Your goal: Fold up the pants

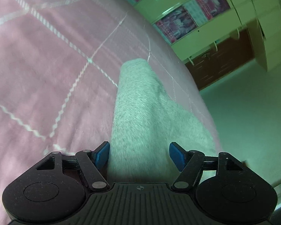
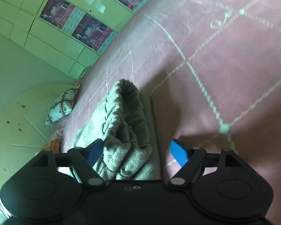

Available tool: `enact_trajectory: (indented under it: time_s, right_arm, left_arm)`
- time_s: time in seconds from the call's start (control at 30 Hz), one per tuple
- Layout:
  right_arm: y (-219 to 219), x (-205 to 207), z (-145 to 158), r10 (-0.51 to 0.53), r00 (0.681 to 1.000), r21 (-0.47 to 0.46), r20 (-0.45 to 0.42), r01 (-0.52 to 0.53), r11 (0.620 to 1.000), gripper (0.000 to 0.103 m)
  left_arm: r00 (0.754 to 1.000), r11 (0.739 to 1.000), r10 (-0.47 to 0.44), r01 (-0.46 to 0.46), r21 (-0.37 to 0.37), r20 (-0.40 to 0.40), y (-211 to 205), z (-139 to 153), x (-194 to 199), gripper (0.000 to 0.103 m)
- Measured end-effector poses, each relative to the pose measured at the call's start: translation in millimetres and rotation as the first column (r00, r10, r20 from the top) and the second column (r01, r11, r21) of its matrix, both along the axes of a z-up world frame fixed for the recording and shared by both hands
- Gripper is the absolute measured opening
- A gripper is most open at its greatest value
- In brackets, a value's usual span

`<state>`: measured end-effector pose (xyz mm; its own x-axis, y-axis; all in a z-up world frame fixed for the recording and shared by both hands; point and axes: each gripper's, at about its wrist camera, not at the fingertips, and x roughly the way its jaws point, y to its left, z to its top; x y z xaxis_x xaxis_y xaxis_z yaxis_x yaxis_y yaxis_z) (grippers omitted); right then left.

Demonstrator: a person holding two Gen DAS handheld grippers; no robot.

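The grey fleecy pants (image 1: pixel 138 116) lie folded on the pink quilted bedspread (image 1: pixel 46 75) near its edge, running away from the left gripper (image 1: pixel 139 156), whose blue pads stand spread with cloth between them, not pinched. The right gripper (image 2: pixel 136 152) is spread too, over the pants' bunched, ribbed fold, left pad beside it.

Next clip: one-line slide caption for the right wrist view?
Right claw open over bunched grey pants on a pink quilted bedspread.
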<state>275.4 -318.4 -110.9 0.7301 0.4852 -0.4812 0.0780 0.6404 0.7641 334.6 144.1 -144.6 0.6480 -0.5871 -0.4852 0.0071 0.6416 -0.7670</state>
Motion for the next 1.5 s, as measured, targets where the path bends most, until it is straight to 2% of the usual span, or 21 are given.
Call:
enact_trajectory:
  time_s: [0.13,0.33,0.37,0.4,0.43,0.47,0.5,0.6,0.63,0.77,0.9,1.07,1.17,1.23,1.4,1.5]
  right_arm:
    - [-1,13,-9,0.018,1.000,0.053,0.003,-0.019,0.998,0.072]
    - [12,45,-10,0.113,0.993,0.010,-0.018,-0.112,0.994,0.073]
    - [14,51,-10,0.125,0.992,0.006,-0.034,-0.124,0.992,0.073]
    - [16,59,-11,0.149,0.987,0.012,-0.050,-0.149,0.989,0.066]
    - [19,64,-10,0.174,0.982,0.015,-0.067,-0.174,0.985,0.047]
    - [22,68,-8,0.193,0.978,0.005,-0.082,-0.193,0.981,0.043]
    - [22,68,-4,0.205,0.976,-0.007,-0.071,-0.206,0.979,0.036]
    - [24,68,19,0.251,0.968,-0.021,-0.017,-0.252,0.968,0.033]
    - [26,71,29,0.272,0.962,-0.035,0.010,-0.272,0.962,0.033]
    - [35,91,56,0.306,0.949,-0.046,0.075,-0.303,0.952,0.033]
    - [36,104,55,0.308,0.947,-0.032,0.090,-0.306,0.951,0.033]
    - [33,102,28,0.292,0.956,-0.023,0.018,-0.292,0.956,0.033]
    - [29,101,9,0.267,0.963,-0.006,-0.035,-0.267,0.964,0.034]
    - [26,102,0,0.256,0.964,0.010,-0.064,-0.256,0.967,0.035]
    - [32,102,4,0.256,0.964,-0.028,-0.072,-0.259,0.966,0.040]
    - [36,99,8,0.249,0.966,-0.070,-0.068,-0.253,0.965,0.037]
  left_arm:
    - [1.000,0.998,-0.023,0.022,-0.059,-0.013,-3,-11,19,0.069]
    - [0.998,0.993,-0.041,0.035,-0.116,-0.047,-13,-22,52,0.069]
    - [0.998,0.993,-0.040,0.033,-0.110,-0.058,-16,-23,57,0.064]
    - [0.997,0.997,-0.043,0.038,-0.072,-0.064,-21,-23,61,0.043]
    - [0.997,0.998,-0.052,0.049,-0.034,-0.065,-26,-23,64,0.035]
    - [0.997,0.998,-0.054,0.052,-0.040,-0.050,-29,-23,64,0.027]
    - [0.999,0.996,-0.047,0.045,-0.072,-0.019,-28,-21,62,0.025]
    - [0.997,0.987,-0.031,0.043,-0.155,0.074,-20,-11,61,0.025]
    - [0.995,0.986,-0.029,0.045,-0.162,0.098,-21,-6,65,0.025]
    - [0.991,0.989,-0.005,0.025,-0.145,0.135,-24,8,82,0.025]
    - [0.989,0.996,-0.003,0.017,-0.091,0.151,-29,16,96,0.025]
    - [0.995,0.997,-0.044,0.038,0.064,0.094,-29,9,96,0.025]
    - [0.998,0.998,-0.025,0.022,0.054,0.051,-20,-8,93,0.025]
    - [0.998,0.998,-0.027,0.024,0.057,0.053,-17,-13,88,0.025]
    - [0.997,0.997,-0.042,0.037,0.073,0.057,-18,-13,87,0.028]
    - [0.995,0.989,-0.056,0.045,0.138,0.082,-19,-6,76,0.028]
